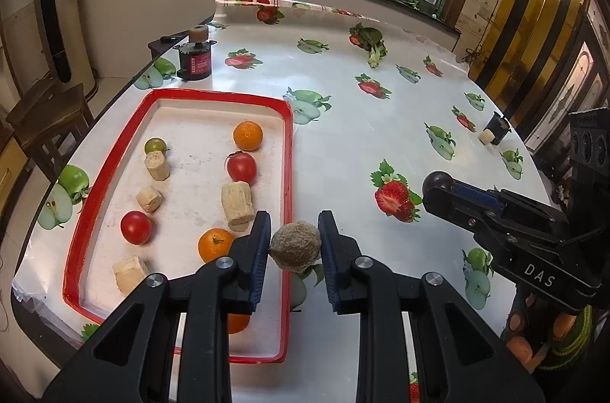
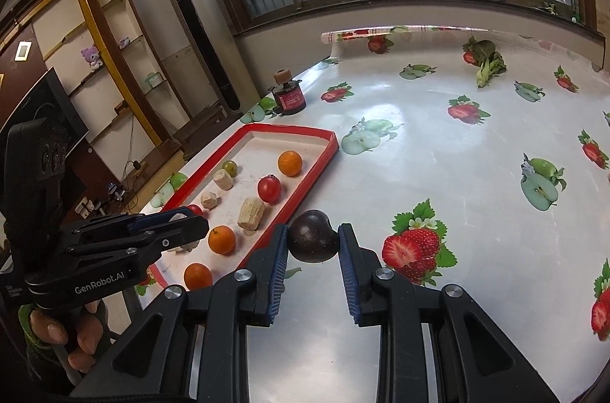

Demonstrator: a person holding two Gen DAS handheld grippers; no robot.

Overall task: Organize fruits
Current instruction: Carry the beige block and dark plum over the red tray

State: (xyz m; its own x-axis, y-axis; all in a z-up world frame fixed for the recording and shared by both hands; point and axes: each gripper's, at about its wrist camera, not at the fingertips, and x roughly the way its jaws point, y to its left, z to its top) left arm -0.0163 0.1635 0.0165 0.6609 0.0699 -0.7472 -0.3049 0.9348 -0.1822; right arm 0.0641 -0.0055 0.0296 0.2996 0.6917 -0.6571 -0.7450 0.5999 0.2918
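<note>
The desk [image 1: 381, 121], under a fruit-print cloth, carries one red-rimmed tray [image 1: 290, 151] at my left. Judged from the layout, the sorting is well along: most pieces already sit in the tray in two rough rows, and two pieces are in my jaws, not yet set down. Tray count, both views combined: three oranges (far [image 1: 248, 135], near [image 1: 214, 244], and one nearest me partly hidden under my left jaws [image 1: 238, 323]); two red tomatoes [image 1: 241, 167] [image 1: 135, 227]; one small green fruit [image 1: 155, 145]; four pale cut chunks [image 1: 237, 205] [image 1: 156, 165] [image 1: 149, 198] [image 1: 130, 274], kind not identifiable. Left gripper [image 1: 294, 239]: jaws pinching one rough brown round fruit [image 1: 295, 244], held over the tray's right rim near my end. Right gripper [image 2: 312, 241]: jaws pinching one dark, smooth, near-black round fruit [image 2: 313, 241], over the bare desk just right of the tray's rim; contact with the desk cannot be told. Remaining, as I judge it: place these two in the tray, where open floor shows at the far end. Off the tray: one bunch of leafy greens [image 1: 371, 44] well away at the far side, one small dark jar with a cork-like top [image 1: 194, 58] beyond the tray, one small dark object with a pale chunk beside it [image 1: 495, 132] at the right edge. Whether any of those belong to the task I cannot tell.
</note>
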